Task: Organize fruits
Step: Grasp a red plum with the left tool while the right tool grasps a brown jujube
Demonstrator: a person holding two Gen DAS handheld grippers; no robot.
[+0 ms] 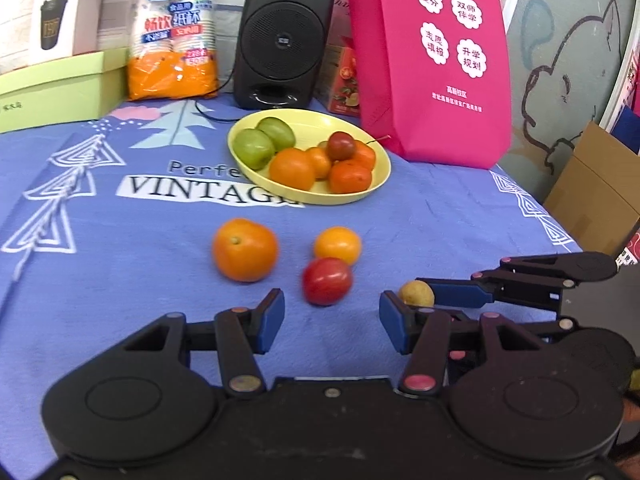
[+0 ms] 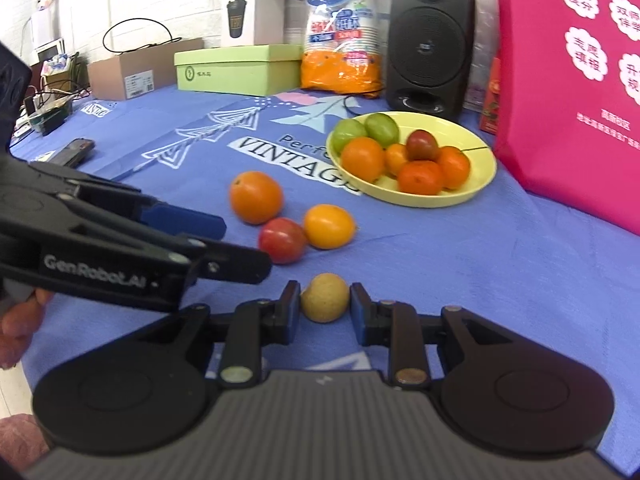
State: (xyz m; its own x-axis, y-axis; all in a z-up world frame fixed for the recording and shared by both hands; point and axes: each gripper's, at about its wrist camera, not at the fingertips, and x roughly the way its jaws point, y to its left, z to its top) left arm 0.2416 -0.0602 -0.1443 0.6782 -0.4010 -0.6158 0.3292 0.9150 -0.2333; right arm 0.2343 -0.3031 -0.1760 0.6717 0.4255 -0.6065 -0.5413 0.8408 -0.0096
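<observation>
Two grippers, right gripper [image 2: 325,312] straddling round yellow fruit [image 2: 325,297], unclamped, left gripper [image 1: 332,320] spread wide

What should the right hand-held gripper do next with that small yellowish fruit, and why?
Probably close on it. The right hand-held gripper already has its open fingers either side of the small yellowish fruit on the blue cloth, with small gaps showing. Once gripped, it can go to the yellow plate, where other fruits sit.
</observation>
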